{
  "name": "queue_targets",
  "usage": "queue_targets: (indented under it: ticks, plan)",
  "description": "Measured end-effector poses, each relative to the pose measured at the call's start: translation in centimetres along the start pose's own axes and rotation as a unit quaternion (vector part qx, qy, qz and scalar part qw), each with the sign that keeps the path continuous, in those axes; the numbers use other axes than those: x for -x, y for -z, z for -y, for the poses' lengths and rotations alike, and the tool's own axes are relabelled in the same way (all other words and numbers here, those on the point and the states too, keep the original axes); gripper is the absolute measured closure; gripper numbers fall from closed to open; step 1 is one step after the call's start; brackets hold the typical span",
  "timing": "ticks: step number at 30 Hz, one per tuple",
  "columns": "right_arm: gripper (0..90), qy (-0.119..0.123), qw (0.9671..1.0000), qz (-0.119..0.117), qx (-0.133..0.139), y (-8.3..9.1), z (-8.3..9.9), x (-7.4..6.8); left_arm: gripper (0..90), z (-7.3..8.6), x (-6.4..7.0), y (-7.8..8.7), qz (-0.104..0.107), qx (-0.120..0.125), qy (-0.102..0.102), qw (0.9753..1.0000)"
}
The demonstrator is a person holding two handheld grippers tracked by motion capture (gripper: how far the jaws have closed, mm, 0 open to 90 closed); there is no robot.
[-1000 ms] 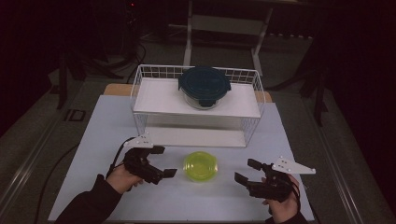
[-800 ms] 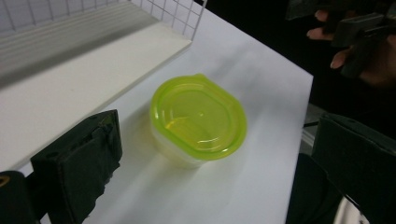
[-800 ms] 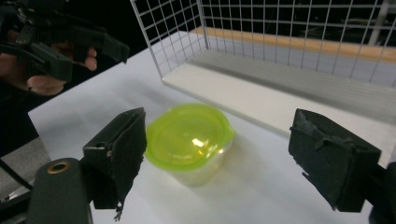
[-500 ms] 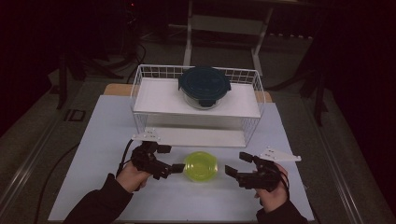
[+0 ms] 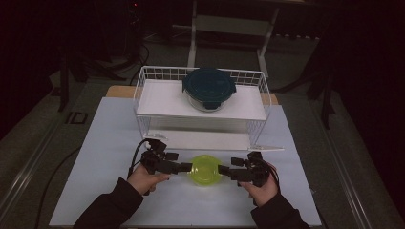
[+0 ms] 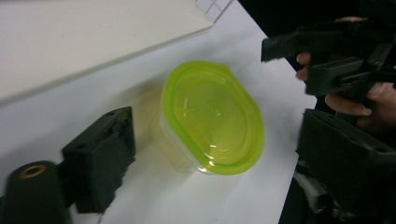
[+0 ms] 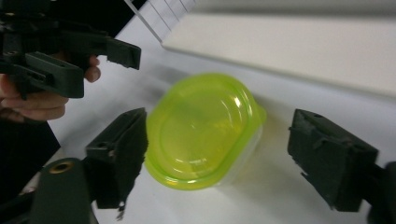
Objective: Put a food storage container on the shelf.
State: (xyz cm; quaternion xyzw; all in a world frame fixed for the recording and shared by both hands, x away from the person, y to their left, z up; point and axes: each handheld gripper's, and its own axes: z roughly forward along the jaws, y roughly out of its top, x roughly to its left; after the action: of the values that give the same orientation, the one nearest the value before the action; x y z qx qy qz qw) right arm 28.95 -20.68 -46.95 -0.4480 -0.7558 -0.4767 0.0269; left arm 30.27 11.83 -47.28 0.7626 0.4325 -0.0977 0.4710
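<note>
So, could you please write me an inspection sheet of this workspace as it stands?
Surface: white table, bare in front.
Job's things: green tub with lid on, upright on the table between both grippers.
Clutter: wire rack at the back; dark-lidded bowl on its top shelf.
Grippers: left gripper and right gripper open, jaws at either side of the tub, not clamped.
Cables: black cable loops from the left gripper.
Surroundings: dark floor, metal frame behind the table.

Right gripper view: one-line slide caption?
Right gripper with jaws open either side of a lidded yellow-green container on the white table, left gripper opposite.
</note>
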Motion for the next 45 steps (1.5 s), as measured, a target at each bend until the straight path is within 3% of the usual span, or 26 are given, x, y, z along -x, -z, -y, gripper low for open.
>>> queue_targets:
  ticks: [5, 10, 16, 26, 36, 45]
  plan:
    - [29.6, -0.051, 0.9981, -0.010, -0.033, -1.1, 0.3, 1.2, 21.0, 0.3, -0.8, -1.0, 0.005, -0.009, 0.051, 0.9987]
    - [38.6, -0.082, 0.9950, -0.008, -0.056, -1.8, 0.5, 1.8, 30.6, 0.7, -1.3, -2.1, 0.004, -0.035, 0.075, 0.9966]
    - [51.6, -0.110, 0.9906, -0.013, -0.080, -2.6, 0.8, 2.3, 46.9, 1.0, -2.0, -2.8, 0.011, -0.039, 0.104, 0.9937]
    - [70.5, -0.119, 0.9896, -0.010, -0.081, -2.7, 0.8, 2.0, 69.2, 1.3, -2.3, -3.3, 0.031, -0.048, 0.119, 0.9913]
    - [74.6, -0.114, 0.9895, -0.018, -0.087, -2.5, 1.3, 1.4, 75.8, 1.6, -1.2, -3.2, 0.023, -0.048, 0.112, 0.9923]
    - [80.5, -0.088, 0.9937, 0.013, -0.067, -2.1, 1.6, 0.2, 80.2, 2.1, -0.4, -2.7, 0.020, -0.052, 0.099, 0.9935]
